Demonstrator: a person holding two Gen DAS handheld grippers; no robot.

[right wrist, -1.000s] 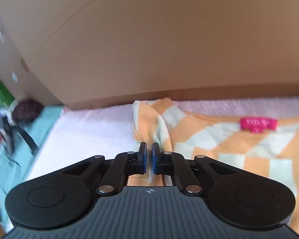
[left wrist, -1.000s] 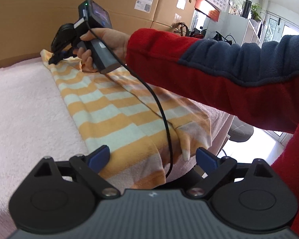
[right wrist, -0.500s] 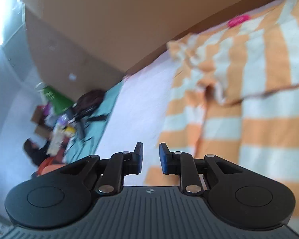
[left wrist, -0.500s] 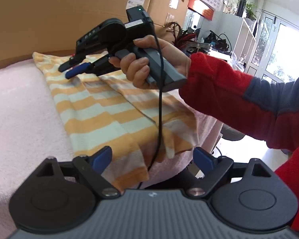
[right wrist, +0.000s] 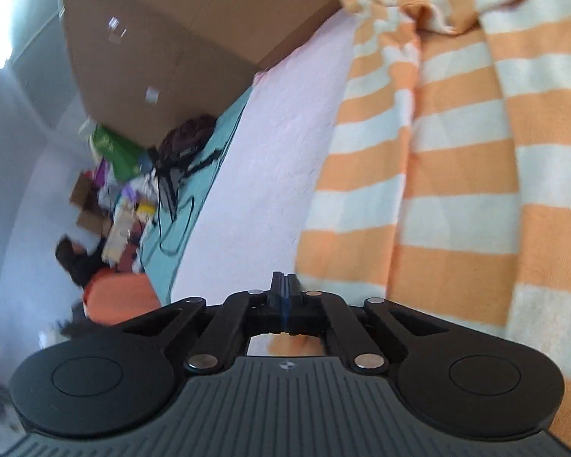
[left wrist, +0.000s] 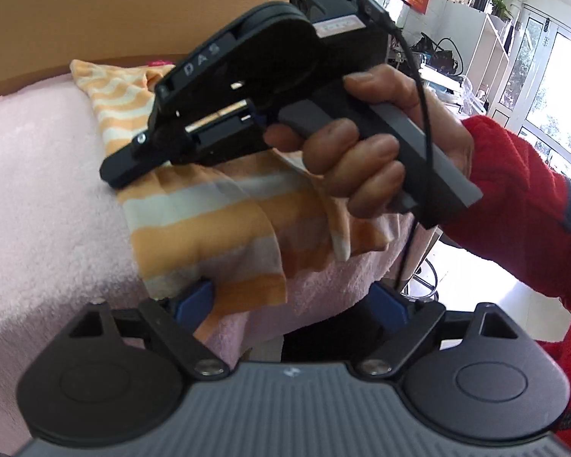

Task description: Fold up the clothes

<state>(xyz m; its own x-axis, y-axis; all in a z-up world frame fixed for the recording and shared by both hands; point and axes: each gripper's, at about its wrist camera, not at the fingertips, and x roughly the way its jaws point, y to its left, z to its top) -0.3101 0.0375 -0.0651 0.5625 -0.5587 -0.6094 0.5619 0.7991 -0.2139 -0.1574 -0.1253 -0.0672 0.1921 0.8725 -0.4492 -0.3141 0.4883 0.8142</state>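
Note:
An orange-and-white striped garment (left wrist: 209, 221) (right wrist: 456, 190) lies spread on a pink towel surface (left wrist: 49, 190), its hem hanging slightly over the near edge. My left gripper (left wrist: 291, 301) is open at that near edge; its left pad (left wrist: 194, 299) sits against the hem. A hand (left wrist: 361, 160) in a red sleeve (left wrist: 514, 190) holds my right gripper (left wrist: 114, 173) just above the garment's left side. In the right wrist view this gripper (right wrist: 284, 285) is shut, its pads beside the cloth's edge. I see no cloth between them.
Large cardboard boxes (left wrist: 95, 7) (right wrist: 190, 19) wall off the far side of the surface. Past the towel's left end are a teal cover (right wrist: 205, 190), a dark bag (right wrist: 186, 141) and clutter. White shelves (left wrist: 495, 38) and a glass door stand at the right.
The right gripper let go at the far collar end, came back toward the near end along the garment's left side, and shut. The left gripper crept closer to the hem, staying open.

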